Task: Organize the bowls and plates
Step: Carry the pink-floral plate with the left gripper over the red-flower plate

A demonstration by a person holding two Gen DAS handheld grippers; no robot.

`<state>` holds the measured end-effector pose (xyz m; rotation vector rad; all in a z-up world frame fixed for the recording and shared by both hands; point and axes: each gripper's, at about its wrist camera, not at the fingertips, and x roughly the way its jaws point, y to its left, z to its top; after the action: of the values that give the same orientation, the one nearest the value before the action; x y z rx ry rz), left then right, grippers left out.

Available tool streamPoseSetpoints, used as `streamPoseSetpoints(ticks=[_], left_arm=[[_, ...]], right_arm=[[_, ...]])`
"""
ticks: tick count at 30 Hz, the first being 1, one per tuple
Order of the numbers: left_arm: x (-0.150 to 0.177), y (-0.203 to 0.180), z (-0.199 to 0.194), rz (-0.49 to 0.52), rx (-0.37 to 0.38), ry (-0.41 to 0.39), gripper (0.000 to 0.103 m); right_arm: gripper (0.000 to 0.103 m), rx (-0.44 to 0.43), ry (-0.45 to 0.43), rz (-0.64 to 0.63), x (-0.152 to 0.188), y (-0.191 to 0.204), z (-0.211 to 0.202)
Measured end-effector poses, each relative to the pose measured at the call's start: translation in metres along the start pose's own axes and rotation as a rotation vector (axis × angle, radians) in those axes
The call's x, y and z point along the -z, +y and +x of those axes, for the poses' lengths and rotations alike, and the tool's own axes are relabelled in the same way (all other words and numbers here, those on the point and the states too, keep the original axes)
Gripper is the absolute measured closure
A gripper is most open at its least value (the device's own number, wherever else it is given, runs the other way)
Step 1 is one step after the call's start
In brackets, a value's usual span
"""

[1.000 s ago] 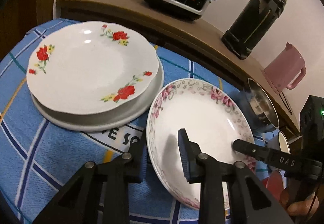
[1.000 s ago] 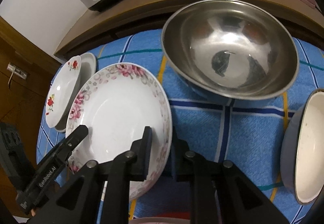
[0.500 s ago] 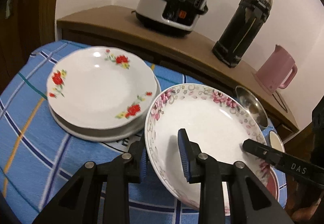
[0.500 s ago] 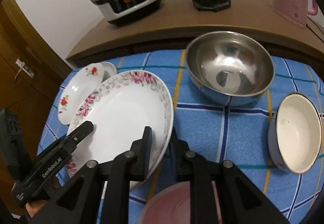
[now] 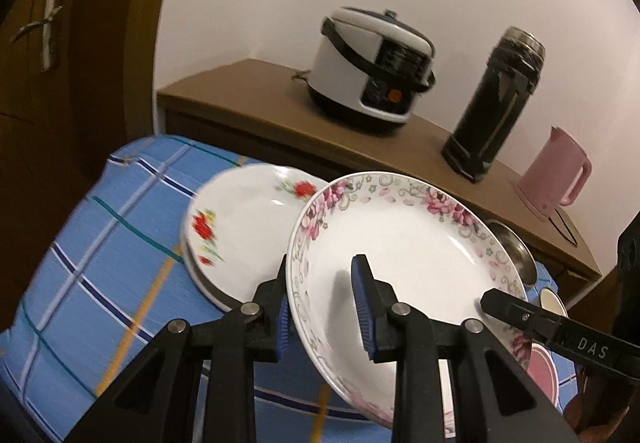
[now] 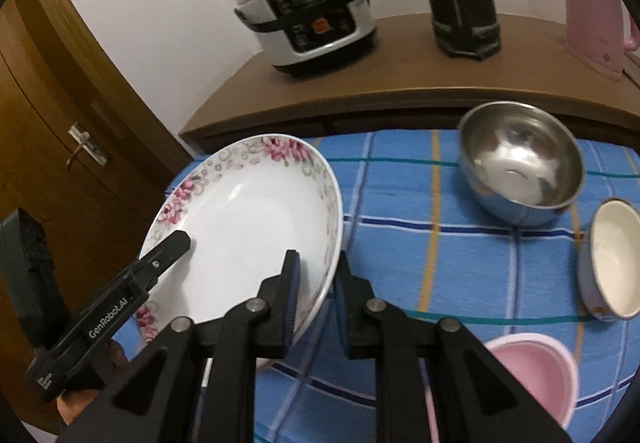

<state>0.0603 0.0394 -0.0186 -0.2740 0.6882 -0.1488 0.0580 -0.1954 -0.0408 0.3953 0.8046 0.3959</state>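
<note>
A white plate with a pink floral rim [image 5: 404, 239] is held tilted above the blue checked tablecloth [image 5: 104, 255]. My left gripper [image 5: 323, 307] is shut on its left rim, and my right gripper [image 6: 316, 299] is shut on its right rim; the plate also shows in the right wrist view [image 6: 248, 215]. A white plate with red flowers [image 5: 240, 227] lies on another plate behind it, at the left. A steel bowl [image 6: 520, 171], a cream enamel bowl [image 6: 612, 267] and a pink bowl [image 6: 532, 375] stand on the right.
A wooden shelf [image 5: 248, 99] behind the table holds a rice cooker [image 5: 372, 71], a black thermos [image 5: 496, 107] and a pink kettle [image 5: 556, 175]. A wooden door [image 6: 60, 115] is at the left.
Both grippers have lifted the pink-rimmed plate off the cloth and tilted it up. The table and the other dishes now look lower and farther away.
</note>
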Motion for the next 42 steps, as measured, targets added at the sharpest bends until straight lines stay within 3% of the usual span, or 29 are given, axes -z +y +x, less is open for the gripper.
streamPoseSetpoints(ticks=[15,32,42], left_arm=[[-0.025,0.055,0.017,-0.028,-0.054,-0.019,0.073],[-0.035,0.079,0.054,-0.050,-0.076,0.019,0.073],[-0.045,0.074,0.062,-0.040,-0.067,0.013,0.073]], right_arm=[[0.086,-0.062,-0.019,0.023,-0.017,0.046,0.055],[0.086,-0.059,-0.010,0.054,-0.028,0.045,0.100],[0.086,-0.056,-0.037,0.069,-0.038,0.041,0.102]])
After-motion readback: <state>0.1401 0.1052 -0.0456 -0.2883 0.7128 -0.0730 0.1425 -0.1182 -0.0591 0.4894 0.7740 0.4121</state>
